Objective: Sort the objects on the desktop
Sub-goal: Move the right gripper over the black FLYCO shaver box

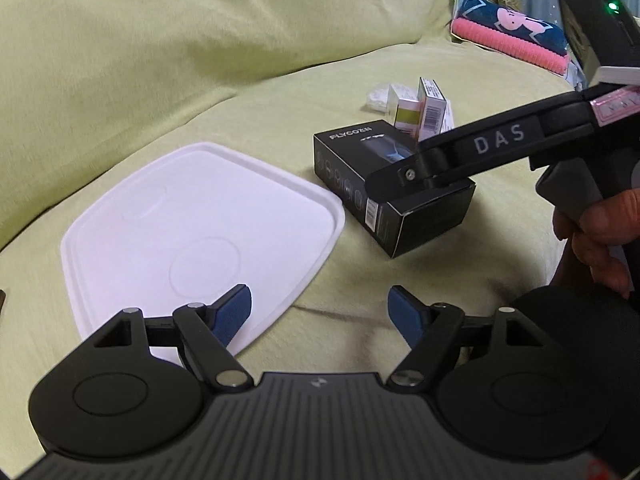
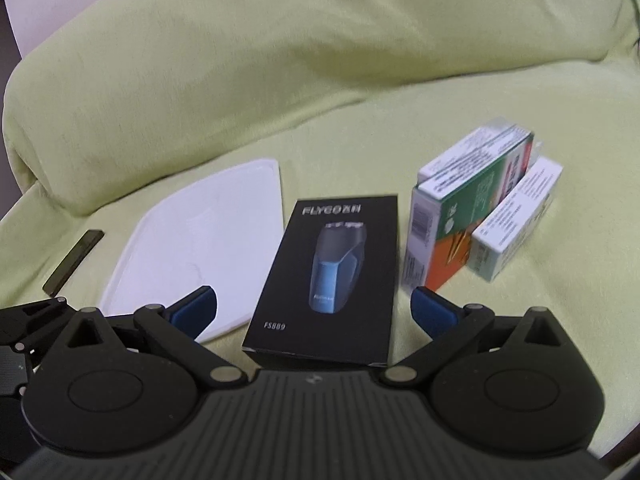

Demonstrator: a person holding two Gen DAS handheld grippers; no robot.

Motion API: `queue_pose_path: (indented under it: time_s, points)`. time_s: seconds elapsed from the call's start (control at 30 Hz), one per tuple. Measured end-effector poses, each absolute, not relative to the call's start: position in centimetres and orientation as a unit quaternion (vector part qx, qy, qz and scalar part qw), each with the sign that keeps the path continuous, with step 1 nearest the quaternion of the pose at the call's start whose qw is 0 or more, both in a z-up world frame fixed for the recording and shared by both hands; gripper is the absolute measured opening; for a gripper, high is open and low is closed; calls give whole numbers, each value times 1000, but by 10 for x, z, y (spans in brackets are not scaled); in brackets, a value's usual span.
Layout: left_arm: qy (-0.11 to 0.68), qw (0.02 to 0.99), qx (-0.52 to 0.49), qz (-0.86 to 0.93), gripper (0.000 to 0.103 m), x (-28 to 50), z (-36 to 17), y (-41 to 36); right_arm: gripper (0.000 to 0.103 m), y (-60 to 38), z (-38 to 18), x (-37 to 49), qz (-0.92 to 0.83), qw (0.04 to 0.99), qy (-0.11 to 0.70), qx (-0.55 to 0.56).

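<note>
A yellow-green cover (image 2: 320, 80) drapes the cushioned surface, with a white lid (image 1: 192, 236) lying flat, a black shaver box (image 2: 324, 276) just beside it and small cartons (image 2: 480, 208) standing beyond. The left gripper (image 1: 320, 312) hovers near the lid's edge, fingers open and empty. The right gripper (image 2: 314, 308) angles down, its open fingers (image 2: 434, 306) flanking the box's near end without touching.

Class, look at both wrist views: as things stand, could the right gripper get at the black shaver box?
Probably yes. The right gripper stands open just above the black shaver box, which lies flat between its fingers with nothing on top; the medicine boxes stand clear beside it.
</note>
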State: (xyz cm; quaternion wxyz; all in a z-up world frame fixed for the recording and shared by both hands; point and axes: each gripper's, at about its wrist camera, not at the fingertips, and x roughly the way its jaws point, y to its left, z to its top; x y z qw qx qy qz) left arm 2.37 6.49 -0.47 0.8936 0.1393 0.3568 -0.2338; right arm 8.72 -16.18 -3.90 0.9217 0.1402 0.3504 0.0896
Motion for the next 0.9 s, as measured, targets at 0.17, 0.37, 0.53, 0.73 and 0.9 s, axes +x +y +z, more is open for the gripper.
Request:
queue_pose_path:
  time_s: [0.17, 0.37, 0.53, 0.73, 0.9]
  points:
    - [356, 894, 135, -238, 76, 24, -7, 62, 95, -156, -41, 91, 93, 916, 373, 116]
    - [348, 895, 139, -242, 76, 22, -9, 56, 83, -153, -43, 89, 89, 917, 378, 93]
    - [347, 896, 138, -242, 76, 24, -12, 54, 82, -160, -36, 77, 117, 910, 386, 91]
    - [344, 897, 137, -243, 76, 29, -12, 52, 80, -178, -33, 63, 130, 894, 417, 95]
    - [340, 897, 136, -247, 76, 31, -12, 49, 78, -183, -35, 51, 124, 890, 433, 71]
